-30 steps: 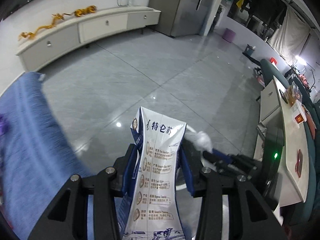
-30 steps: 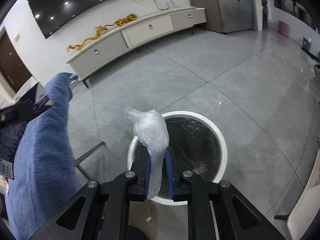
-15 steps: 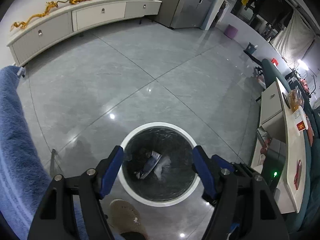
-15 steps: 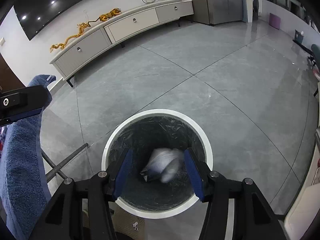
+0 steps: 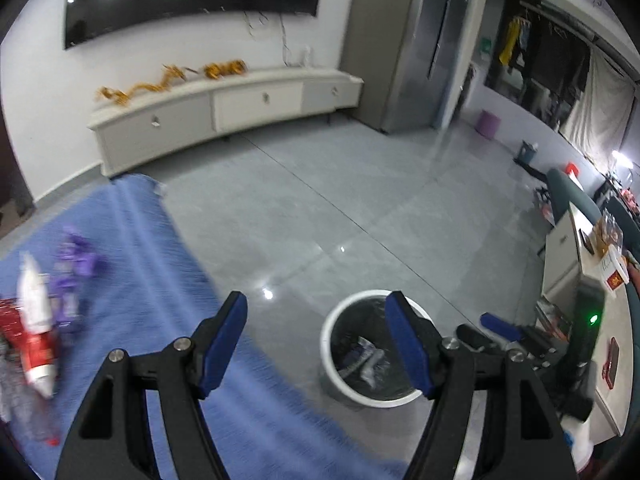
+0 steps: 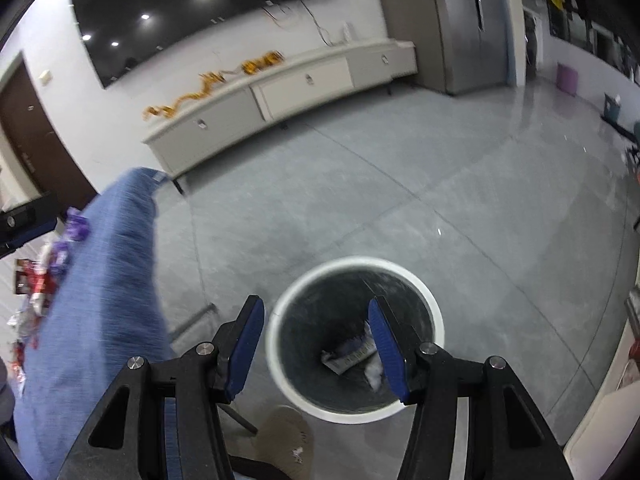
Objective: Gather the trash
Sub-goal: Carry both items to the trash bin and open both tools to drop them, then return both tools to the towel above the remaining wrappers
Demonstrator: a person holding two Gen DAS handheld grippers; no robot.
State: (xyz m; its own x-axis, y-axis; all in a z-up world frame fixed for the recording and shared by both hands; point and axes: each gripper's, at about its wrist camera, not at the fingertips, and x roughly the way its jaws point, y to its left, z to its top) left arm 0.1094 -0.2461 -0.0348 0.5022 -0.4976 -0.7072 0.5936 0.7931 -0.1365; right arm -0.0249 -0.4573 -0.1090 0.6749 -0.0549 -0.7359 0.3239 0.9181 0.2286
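A white-rimmed trash bin (image 5: 326,354) (image 6: 352,261) with a black liner stands on the grey floor. Inside it lie a blue-and-white milk carton (image 5: 362,350) (image 6: 352,354) and a crumpled clear plastic bag (image 6: 376,374). My left gripper (image 5: 316,308) is open and empty, above the edge of a blue cloth (image 5: 140,264) with the bin behind its right finger. My right gripper (image 6: 316,308) hangs open and empty over the bin. More trash lies on the cloth: a red-and-white wrapper (image 5: 34,336) and purple wrappers (image 5: 76,256).
A long white cabinet (image 5: 224,104) runs along the far wall under a dark screen. A desk (image 5: 600,320) with small items stands right of the bin. A person's shoe (image 6: 284,428) rests on the floor just in front of the bin. Open grey floor lies beyond.
The left gripper let go of the milk carton and the right let go of the plastic bag; both now lie in the bin. Both grippers rose, and the left swung towards the cloth.
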